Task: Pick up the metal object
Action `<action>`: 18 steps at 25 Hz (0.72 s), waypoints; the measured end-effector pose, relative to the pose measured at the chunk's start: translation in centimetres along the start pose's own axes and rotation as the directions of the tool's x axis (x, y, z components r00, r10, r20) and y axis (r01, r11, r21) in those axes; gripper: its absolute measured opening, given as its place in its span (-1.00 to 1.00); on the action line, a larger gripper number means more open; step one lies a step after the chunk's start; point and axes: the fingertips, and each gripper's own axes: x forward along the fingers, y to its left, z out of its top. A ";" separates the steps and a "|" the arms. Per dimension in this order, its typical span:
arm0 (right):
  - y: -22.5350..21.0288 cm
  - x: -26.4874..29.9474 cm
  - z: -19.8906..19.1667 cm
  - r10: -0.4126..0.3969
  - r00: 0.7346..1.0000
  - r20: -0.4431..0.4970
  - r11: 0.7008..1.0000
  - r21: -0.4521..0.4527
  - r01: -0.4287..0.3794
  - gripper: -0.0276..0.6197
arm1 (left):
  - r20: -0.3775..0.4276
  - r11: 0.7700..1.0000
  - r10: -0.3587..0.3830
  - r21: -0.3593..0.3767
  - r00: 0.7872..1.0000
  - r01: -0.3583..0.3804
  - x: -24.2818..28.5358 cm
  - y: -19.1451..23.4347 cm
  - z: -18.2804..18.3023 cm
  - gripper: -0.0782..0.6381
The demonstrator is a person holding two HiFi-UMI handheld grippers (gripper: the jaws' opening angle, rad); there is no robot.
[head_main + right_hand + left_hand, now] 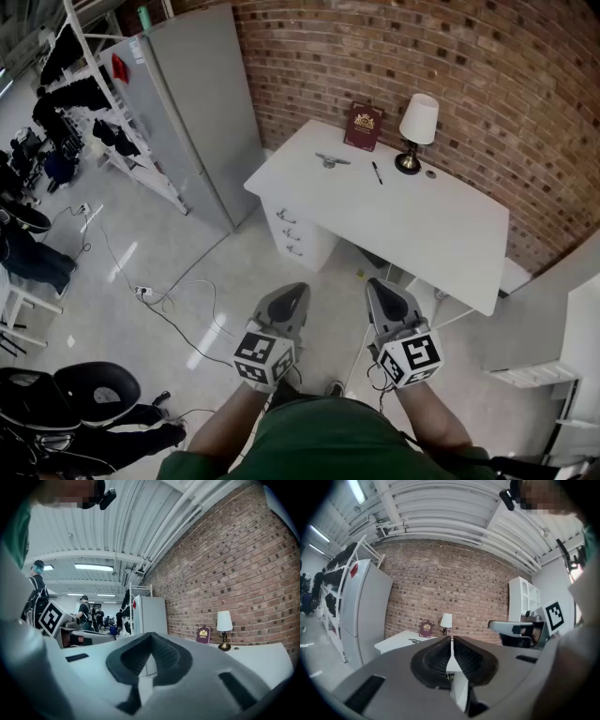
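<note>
The metal object lies flat near the far left corner of the white desk; in the left gripper view it is a small shape on the desk's edge. My left gripper and right gripper hover side by side over the floor, well short of the desk. Seen from its own camera, the left gripper has its pads pressed together with nothing between them. The right gripper is shut and empty too.
On the desk stand a maroon book and a small lamp, with a pen lying between. A drawer unit sits under the desk. A grey cabinet, floor cables and a black chair are to the left.
</note>
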 end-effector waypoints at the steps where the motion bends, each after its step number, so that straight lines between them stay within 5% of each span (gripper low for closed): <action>1: 0.1 0.5 0.1 -0.003 1.000 -0.003 1.000 -0.002 0.003 -0.91 | -0.001 1.000 -0.002 -0.001 1.000 0.002 0.1 0.5 0.1 -0.73; 18: 3.1 12.7 0.2 -0.159 0.987 -0.015 0.987 0.022 0.159 -0.91 | -0.010 0.994 -0.106 -0.019 0.994 0.106 2.2 14.7 2.1 -0.73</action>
